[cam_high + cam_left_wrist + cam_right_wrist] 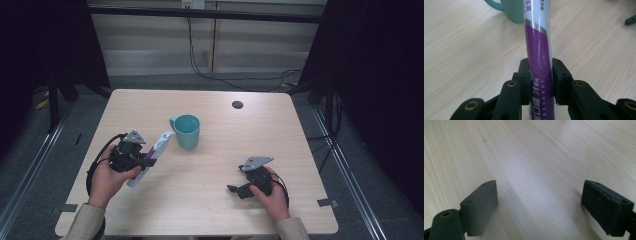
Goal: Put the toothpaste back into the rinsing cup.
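The toothpaste tube (150,158) was seen in the high view clamped in the left gripper (145,161), its far end pointing toward the single teal mug (187,131) just ahead; one tube and one mug were counted on the table (250,130). In the left gripper view, both pads were pressed on the tube (539,60), so pickup was judged done, placement outstanding. In the right gripper view, the right gripper (540,206) was held with jaws apart, nothing between them.
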The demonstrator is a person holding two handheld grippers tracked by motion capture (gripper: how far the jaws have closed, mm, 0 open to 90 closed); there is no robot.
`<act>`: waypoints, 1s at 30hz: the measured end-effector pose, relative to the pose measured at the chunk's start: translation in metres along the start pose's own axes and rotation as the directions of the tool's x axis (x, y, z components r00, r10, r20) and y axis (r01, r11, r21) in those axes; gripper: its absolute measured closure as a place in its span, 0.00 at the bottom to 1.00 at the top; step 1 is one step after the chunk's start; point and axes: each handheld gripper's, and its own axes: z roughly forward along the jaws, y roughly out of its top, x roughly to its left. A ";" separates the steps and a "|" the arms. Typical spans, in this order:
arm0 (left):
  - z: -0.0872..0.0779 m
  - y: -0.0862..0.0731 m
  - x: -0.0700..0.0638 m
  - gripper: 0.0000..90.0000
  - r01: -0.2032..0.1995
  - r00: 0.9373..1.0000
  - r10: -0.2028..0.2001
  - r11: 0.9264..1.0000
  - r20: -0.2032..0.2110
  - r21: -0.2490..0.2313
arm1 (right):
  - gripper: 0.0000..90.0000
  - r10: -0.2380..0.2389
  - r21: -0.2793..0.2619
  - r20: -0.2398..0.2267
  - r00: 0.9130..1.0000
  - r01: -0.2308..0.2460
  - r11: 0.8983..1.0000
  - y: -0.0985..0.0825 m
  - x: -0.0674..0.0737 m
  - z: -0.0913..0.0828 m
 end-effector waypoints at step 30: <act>-0.013 0.024 0.004 0.80 0.050 0.993 -0.075 0.965 -0.087 -0.257 | 0.14 0.000 0.000 0.000 1.000 0.000 1.000 0.000 0.000 0.000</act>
